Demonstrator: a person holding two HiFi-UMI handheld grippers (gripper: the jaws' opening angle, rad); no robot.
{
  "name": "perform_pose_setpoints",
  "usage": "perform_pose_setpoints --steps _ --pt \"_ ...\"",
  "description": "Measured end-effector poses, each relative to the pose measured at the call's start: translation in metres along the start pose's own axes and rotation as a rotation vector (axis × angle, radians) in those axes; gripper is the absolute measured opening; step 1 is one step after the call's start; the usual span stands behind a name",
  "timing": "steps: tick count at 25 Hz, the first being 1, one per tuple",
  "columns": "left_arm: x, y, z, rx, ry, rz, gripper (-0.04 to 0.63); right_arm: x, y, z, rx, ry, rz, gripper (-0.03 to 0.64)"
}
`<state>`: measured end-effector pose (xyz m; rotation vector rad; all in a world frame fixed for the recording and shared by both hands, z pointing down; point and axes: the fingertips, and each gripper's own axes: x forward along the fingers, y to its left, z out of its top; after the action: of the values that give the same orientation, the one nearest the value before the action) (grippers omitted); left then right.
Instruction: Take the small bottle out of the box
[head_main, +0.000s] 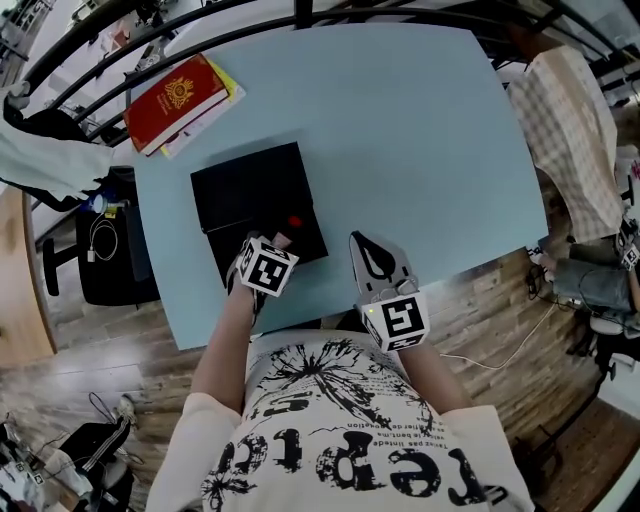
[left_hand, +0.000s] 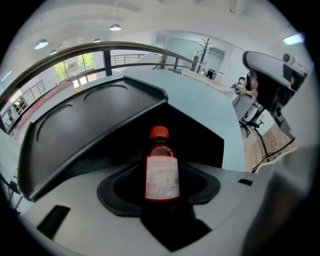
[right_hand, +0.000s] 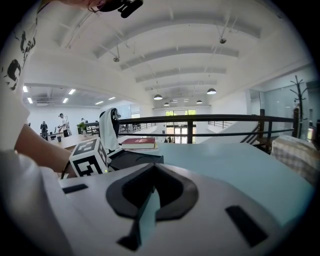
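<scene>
A small brown bottle (head_main: 294, 222) with a red cap and a white label sits at the front of the open black box (head_main: 250, 190) on the light blue table (head_main: 420, 150). In the left gripper view the bottle (left_hand: 161, 170) stands between the jaws of my left gripper (left_hand: 161, 187), with a dark gap on each side of it. The box's lid (left_hand: 85, 125) lies to the left. My left gripper (head_main: 283, 240) reaches into the box's near side. To the right of the box my right gripper (head_main: 368, 248) hovers over bare table, its jaws (right_hand: 150, 200) nearly together and empty.
A red book (head_main: 178, 98) on papers lies at the table's far left corner. A plaid cloth (head_main: 572, 140) hangs beside the table's right edge. A black seat with a cable (head_main: 105, 250) stands at the left. A dark railing (head_main: 300, 15) runs behind the table.
</scene>
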<state>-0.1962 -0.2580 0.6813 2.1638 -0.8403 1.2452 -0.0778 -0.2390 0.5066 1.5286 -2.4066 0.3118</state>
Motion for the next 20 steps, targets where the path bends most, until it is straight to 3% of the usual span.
perform_pose_setpoints --steps 5,10,15,20 --pt "-0.010 -0.006 0.001 -0.020 -0.017 -0.011 0.232 -0.006 0.001 0.007 -0.017 -0.014 0.024 0.011" --pt "-0.041 -0.012 0.015 -0.004 -0.100 0.009 0.232 -0.006 0.006 0.017 -0.042 -0.034 0.053 0.011" --pt "-0.091 -0.011 0.038 0.002 -0.262 0.067 0.232 -0.004 0.019 0.034 -0.076 -0.053 0.098 0.011" --pt "-0.157 -0.003 0.060 -0.018 -0.484 0.143 0.232 0.000 0.036 0.054 -0.111 -0.095 0.139 0.011"
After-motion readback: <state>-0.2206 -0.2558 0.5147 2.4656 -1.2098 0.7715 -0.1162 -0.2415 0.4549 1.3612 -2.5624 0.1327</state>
